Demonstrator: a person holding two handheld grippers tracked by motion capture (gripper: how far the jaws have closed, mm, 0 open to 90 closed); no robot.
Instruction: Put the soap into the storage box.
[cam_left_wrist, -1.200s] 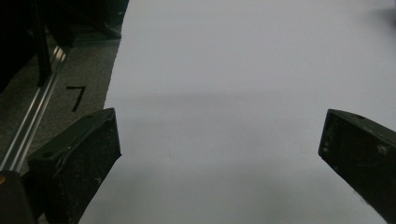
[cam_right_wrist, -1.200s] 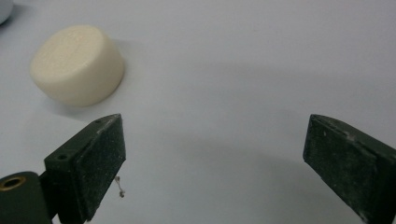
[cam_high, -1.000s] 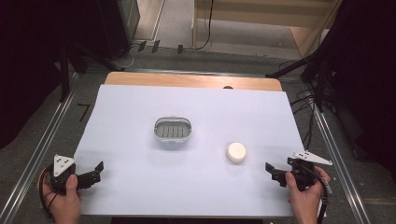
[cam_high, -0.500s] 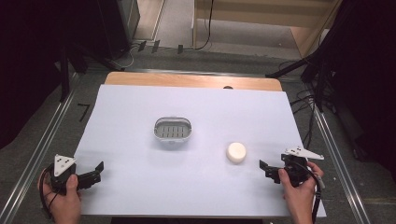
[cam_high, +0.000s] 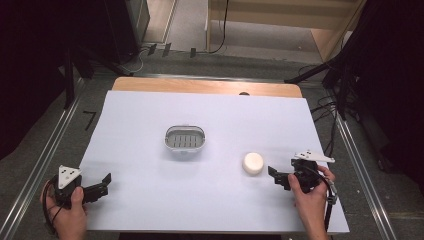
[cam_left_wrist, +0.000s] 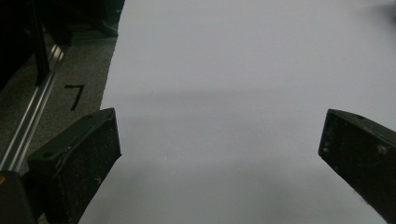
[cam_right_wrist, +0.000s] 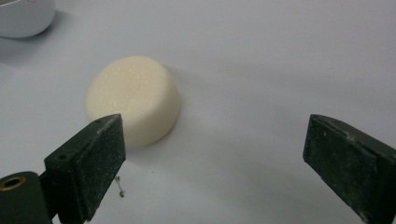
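Lying flat on the white table, a cream soap sat right of centre, its broad round face up. It was a squat puck with no real long axis and pointed nowhere; its short axis stood upright, so a grip across the sides looked possible from any direction. In the right gripper view the soap lay just ahead of the jaws, nearer the left one and apart from both. The right gripper, jaws spread wide, was aimed at the soap from just beside it, probably lined up to straddle it. A grey slotted dish stood well apart, toward the middle, likely where the soap belonged. The left gripper, jaws also spread and holding nothing, rested at the near left corner, seemingly parked out of the way.
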